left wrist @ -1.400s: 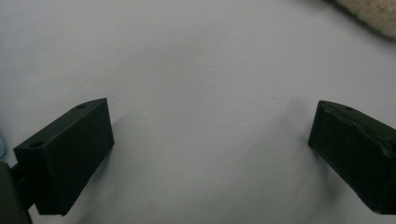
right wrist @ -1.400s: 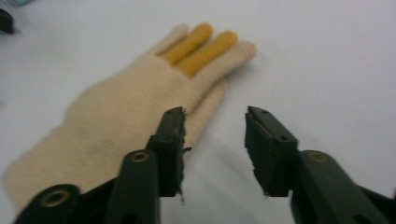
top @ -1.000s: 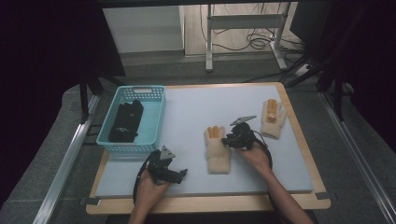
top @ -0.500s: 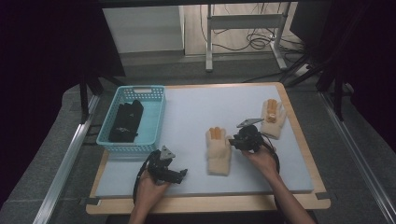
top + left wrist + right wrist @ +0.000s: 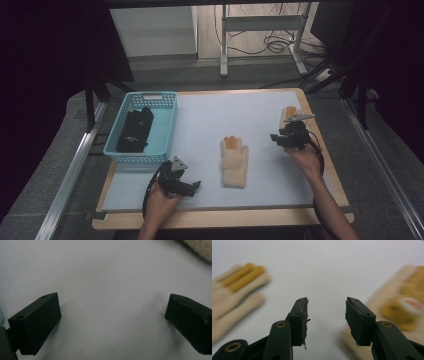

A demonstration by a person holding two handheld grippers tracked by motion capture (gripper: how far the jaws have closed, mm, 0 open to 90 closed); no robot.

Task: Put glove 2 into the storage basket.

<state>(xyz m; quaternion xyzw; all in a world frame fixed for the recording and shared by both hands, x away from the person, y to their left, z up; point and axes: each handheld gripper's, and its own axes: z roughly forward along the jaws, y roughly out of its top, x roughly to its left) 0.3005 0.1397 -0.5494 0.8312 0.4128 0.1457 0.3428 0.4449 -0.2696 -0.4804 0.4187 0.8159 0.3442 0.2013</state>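
Note:
A cream glove with orange fingers [image 5: 234, 159] lies flat in the middle of the white mat [image 5: 225, 115]; it shows blurred at the left of the right gripper view [image 5: 234, 287]. A second glove like it [image 5: 288, 114] lies near the mat's right edge, partly behind my right gripper [image 5: 276, 137], and appears at the right in that gripper's view [image 5: 404, 305]. My right gripper [image 5: 326, 317] is open, nothing between its jaws. My left gripper [image 5: 194, 187] rests low at the front left, open wide [image 5: 112, 322] over bare mat.
A blue plastic basket [image 5: 161, 97] stands at the mat's left with black gloves [image 5: 135, 129] inside. The wooden table edge [image 5: 330, 150] borders the mat. Dark floor and a white desk frame [image 5: 260, 25] lie beyond the far side.
My right gripper has moved right, away from the middle glove toward the glove at the right edge. The left gripper has stayed put.

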